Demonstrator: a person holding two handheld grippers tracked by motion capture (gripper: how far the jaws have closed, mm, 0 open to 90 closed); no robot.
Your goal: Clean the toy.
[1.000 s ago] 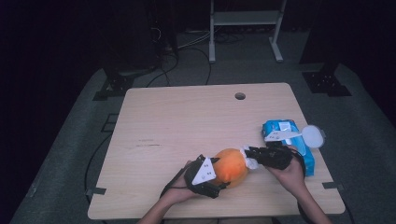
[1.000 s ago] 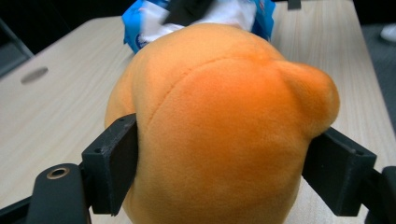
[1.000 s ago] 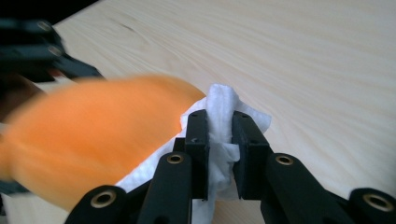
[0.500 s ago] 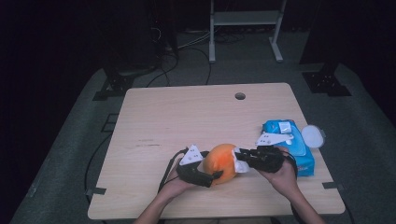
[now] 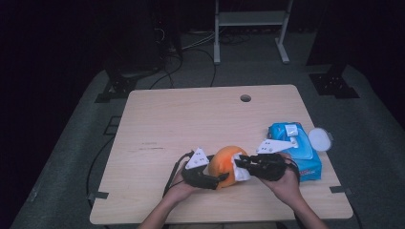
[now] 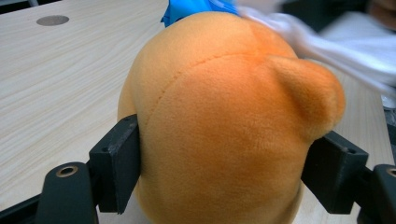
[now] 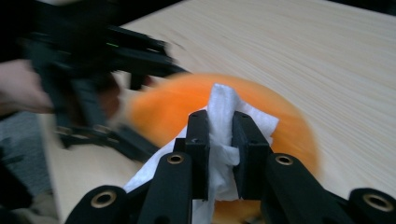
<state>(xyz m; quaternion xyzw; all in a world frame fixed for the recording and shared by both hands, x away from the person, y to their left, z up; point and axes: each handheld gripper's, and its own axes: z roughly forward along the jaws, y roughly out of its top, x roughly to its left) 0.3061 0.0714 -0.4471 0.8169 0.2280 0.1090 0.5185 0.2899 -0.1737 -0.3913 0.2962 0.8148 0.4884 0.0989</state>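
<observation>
The table point(image 5: 157, 119) is a pale wood top with a round hole point(image 5: 245, 98) near its far edge. At the near edge, left of centre, the left gripper point(image 5: 215, 179) lies low and points toward the right; its jaws have just been closing and now press on both flanks of the orange plush toy point(image 5: 224, 164), which fills the space between them in the left gripper view, where the toy point(image 6: 224, 121) shows a stitched seam and one rounded ear. The toy sits on the table between the two grippers, near the front edge. Immediately to its right, the right gripper point(image 5: 241, 164) points left at the toy with its jaws narrow, clamped on a white wipe point(image 5: 240, 169); in the right gripper view the wipe point(image 7: 224, 135) is pinched between the two black jaws and its free end rests against the top of the toy point(image 7: 159, 109). Farther right, beside the right hand point(image 5: 286, 183), a blue wipes pack point(image 5: 296, 145) lies flat near the table's right edge, with a white round lid point(image 5: 319, 139) touching its far right side
</observation>
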